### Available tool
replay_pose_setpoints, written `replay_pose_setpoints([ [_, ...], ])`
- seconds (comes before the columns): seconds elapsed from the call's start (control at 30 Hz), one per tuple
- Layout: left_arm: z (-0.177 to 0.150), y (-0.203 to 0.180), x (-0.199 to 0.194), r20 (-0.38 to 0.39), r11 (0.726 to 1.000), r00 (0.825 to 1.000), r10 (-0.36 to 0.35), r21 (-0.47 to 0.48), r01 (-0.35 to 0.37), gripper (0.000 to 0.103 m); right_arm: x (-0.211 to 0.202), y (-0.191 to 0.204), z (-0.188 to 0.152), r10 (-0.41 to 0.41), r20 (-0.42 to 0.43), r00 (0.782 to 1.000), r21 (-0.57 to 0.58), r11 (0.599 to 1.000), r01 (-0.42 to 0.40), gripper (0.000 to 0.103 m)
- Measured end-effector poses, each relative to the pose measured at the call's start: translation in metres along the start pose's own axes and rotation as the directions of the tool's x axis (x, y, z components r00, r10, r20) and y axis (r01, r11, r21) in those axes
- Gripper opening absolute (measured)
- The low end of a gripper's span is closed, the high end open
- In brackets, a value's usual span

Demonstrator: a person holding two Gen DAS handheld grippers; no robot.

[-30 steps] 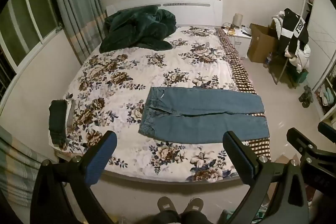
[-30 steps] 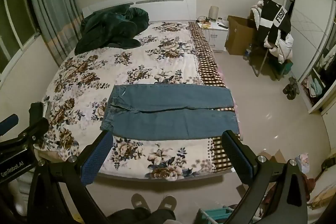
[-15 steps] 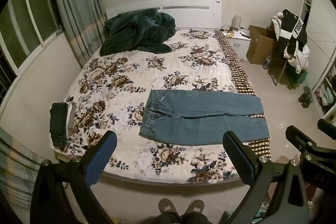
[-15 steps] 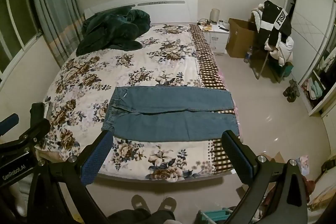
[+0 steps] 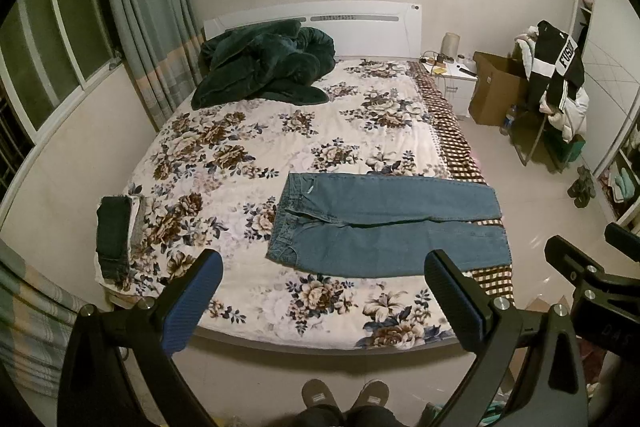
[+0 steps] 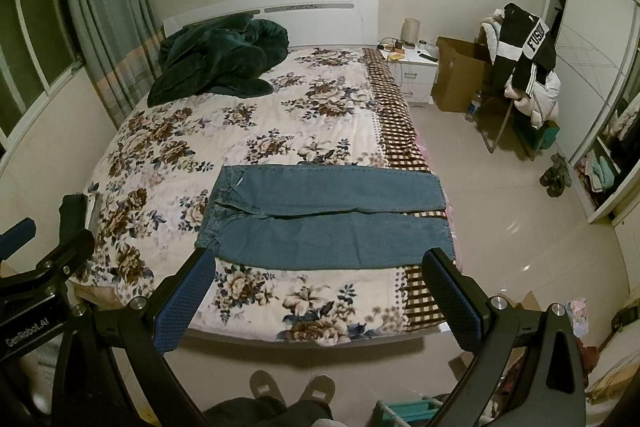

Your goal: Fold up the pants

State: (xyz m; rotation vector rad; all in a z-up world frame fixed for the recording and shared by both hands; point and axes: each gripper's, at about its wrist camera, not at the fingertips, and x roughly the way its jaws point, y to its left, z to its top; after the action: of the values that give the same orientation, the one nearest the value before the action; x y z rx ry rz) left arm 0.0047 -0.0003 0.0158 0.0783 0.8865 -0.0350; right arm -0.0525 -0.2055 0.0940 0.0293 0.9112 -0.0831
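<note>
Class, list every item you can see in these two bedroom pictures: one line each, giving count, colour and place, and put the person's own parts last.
jeans: one pair, blue, spread flat across the near part of the bed
bed: one, floral cover, white headboard, room centre
blanket: one, dark green, bunched by the headboard
folded clothes: small stack, dark on top, near-left bed corner
curtain: one, grey-green, at the left window
nightstand: one, white, right of the headboard
cardboard box: one, brown, beside the nightstand
chair with clothes: one, black and white garments, right side
shoes: one pair, dark, on the floor by the wardrobe
left gripper: one, black, blue pads, open, above the bed's foot
right gripper: one, black, blue pads, open
slippers: two, grey, on the person's feet
</note>
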Motion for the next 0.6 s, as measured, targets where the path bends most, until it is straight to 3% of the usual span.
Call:
replay_pose_setpoints([
  [0.6,0.011,-0.007,-0.014,0.013,1.0,1.0,0.001,-0.001,-0.001,0.103,-0.01,0.0,0.004,0.024,0.001,1.0,-0.005,1.0,-0.024,0.103],
])
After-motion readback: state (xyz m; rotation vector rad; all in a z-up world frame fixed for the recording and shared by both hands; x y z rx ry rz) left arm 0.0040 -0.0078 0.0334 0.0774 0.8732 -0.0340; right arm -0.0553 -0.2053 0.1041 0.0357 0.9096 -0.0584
